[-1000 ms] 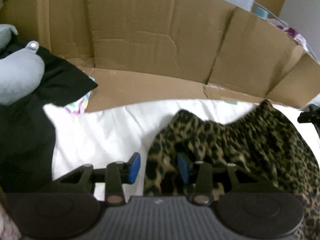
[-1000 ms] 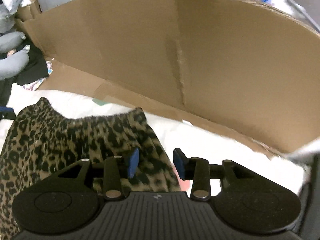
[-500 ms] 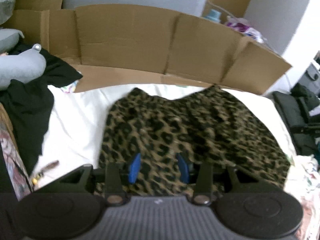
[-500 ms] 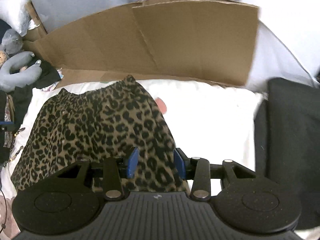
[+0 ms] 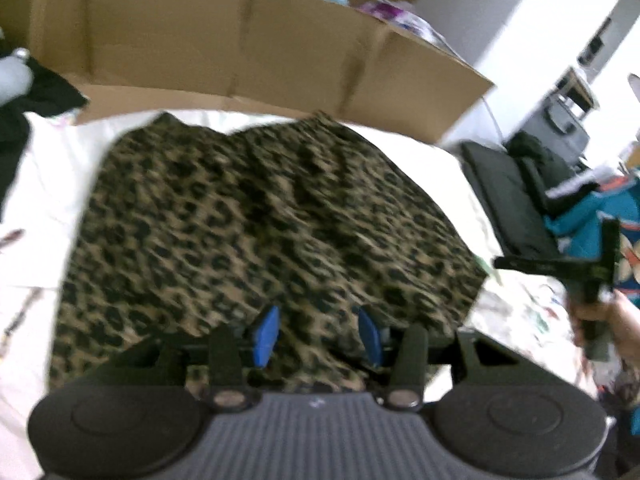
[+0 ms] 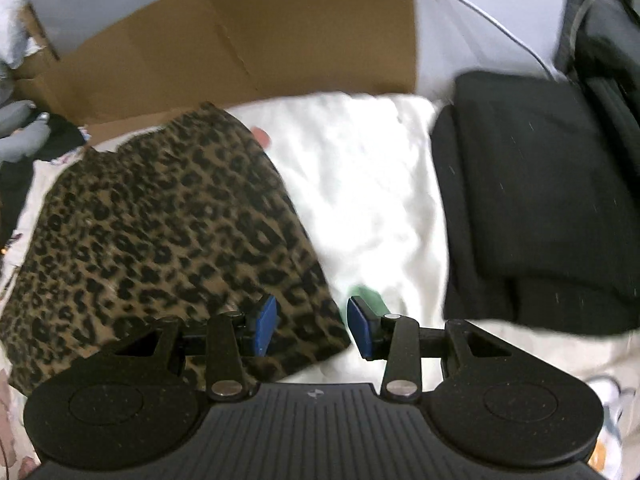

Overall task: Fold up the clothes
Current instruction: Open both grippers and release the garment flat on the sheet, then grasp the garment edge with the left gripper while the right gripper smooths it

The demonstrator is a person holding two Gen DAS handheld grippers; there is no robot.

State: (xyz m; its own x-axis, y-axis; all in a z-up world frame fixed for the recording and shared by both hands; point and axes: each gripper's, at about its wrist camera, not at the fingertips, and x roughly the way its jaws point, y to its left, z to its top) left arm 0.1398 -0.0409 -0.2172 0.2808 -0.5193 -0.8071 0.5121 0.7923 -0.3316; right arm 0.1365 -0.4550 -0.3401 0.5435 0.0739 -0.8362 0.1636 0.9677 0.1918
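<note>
A leopard-print garment (image 5: 256,216) lies spread flat on a white sheet (image 5: 44,184); it also shows in the right wrist view (image 6: 160,232). My left gripper (image 5: 318,334) is open and empty, hovering above the garment's near edge. My right gripper (image 6: 312,324) is open and empty above the garment's near right corner. The right gripper's body also shows at the right edge of the left wrist view (image 5: 592,276), held in a hand.
A cardboard wall (image 5: 240,48) stands behind the sheet, also seen in the right wrist view (image 6: 248,36). Folded black cloth (image 6: 536,200) lies to the right of the sheet. Dark clothing (image 5: 24,104) and a grey plush toy (image 6: 24,140) sit at the far left.
Both grippers have pulled back toward the near edge and risen; much more of the garment shows now. Their jaws stay open and empty.
</note>
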